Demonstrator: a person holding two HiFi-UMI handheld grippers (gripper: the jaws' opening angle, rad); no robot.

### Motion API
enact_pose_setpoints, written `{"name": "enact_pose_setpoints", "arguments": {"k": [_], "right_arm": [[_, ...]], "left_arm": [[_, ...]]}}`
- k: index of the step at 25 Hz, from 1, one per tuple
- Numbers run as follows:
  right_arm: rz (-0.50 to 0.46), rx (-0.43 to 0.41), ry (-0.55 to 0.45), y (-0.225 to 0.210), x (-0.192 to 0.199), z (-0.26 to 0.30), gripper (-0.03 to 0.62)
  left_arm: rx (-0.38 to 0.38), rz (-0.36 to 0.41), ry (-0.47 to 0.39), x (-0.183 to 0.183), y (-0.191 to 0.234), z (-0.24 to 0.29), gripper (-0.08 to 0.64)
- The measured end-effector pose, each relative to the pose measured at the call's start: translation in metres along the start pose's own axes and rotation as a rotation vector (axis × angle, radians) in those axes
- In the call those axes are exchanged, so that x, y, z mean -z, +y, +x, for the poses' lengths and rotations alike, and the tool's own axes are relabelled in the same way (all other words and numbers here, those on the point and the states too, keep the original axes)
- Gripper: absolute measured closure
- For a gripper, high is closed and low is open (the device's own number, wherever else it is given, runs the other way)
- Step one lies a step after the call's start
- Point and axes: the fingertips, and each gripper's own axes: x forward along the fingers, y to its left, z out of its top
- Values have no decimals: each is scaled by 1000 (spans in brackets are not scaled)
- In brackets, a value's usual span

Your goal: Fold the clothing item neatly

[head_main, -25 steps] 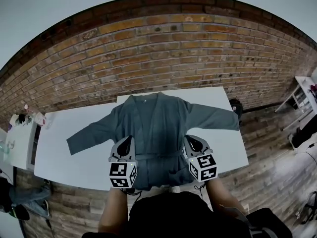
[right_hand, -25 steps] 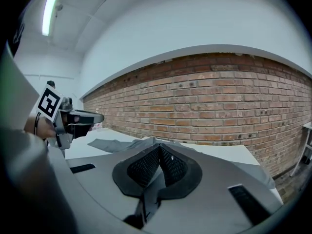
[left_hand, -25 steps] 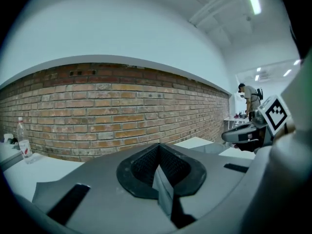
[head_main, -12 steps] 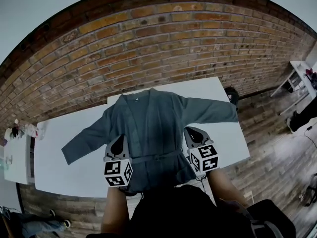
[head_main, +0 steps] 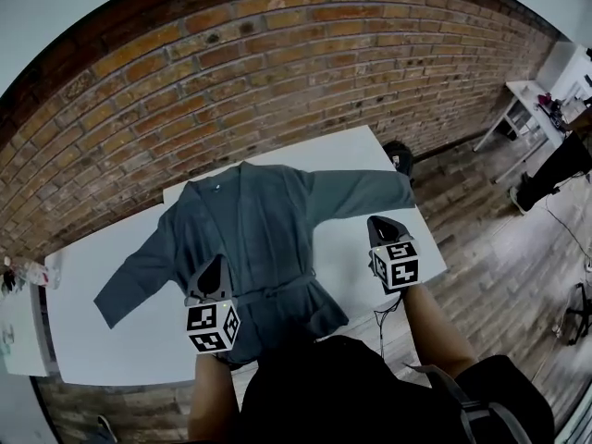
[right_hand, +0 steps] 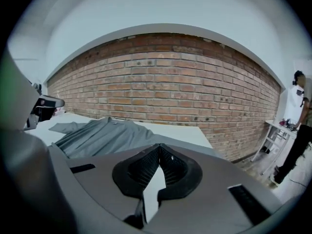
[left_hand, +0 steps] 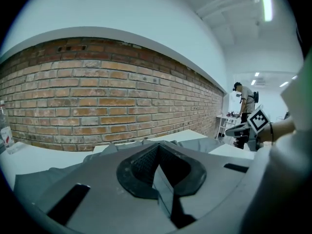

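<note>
A grey-blue robe lies spread face-up on the white table, sleeves out to both sides and a belt across the waist. My left gripper hovers over the robe's lower left side, near the belt, shut and empty. My right gripper is over bare tabletop just below the right sleeve, also shut and empty. In the left gripper view the jaws meet, with the robe beyond them. The right gripper view shows shut jaws and the robe to their left.
A brick wall runs behind the table. A small white stand with bottles is at the left, and a white shelf unit at the far right on wooden floor. A person stands far off to the right.
My right gripper has swung right, off the robe's hem and out over bare table under the right sleeve. My left gripper has shifted a little over the robe's left side.
</note>
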Motion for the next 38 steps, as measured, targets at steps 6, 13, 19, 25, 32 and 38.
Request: {"name": "enact_pose_setpoints", "arguments": {"k": [6, 13, 19, 25, 32, 38], "right_arm": [[5, 128, 46, -75, 20, 8, 591], [36, 183, 114, -142, 44, 27, 591], [31, 163, 211, -182, 65, 56, 587], [113, 110, 259, -209, 74, 86, 509], [314, 80, 336, -225, 109, 105, 388], [400, 55, 370, -227, 121, 124, 373]], "left_arm": [[28, -11, -1, 0, -22, 16, 569], [13, 1, 20, 2, -33, 29, 569], [-52, -28, 48, 10, -19, 25, 569], [-65, -58, 76, 20, -20, 26, 569], [-100, -48, 99, 26, -14, 20, 569], [-115, -33, 142, 38, -12, 18, 569]]}}
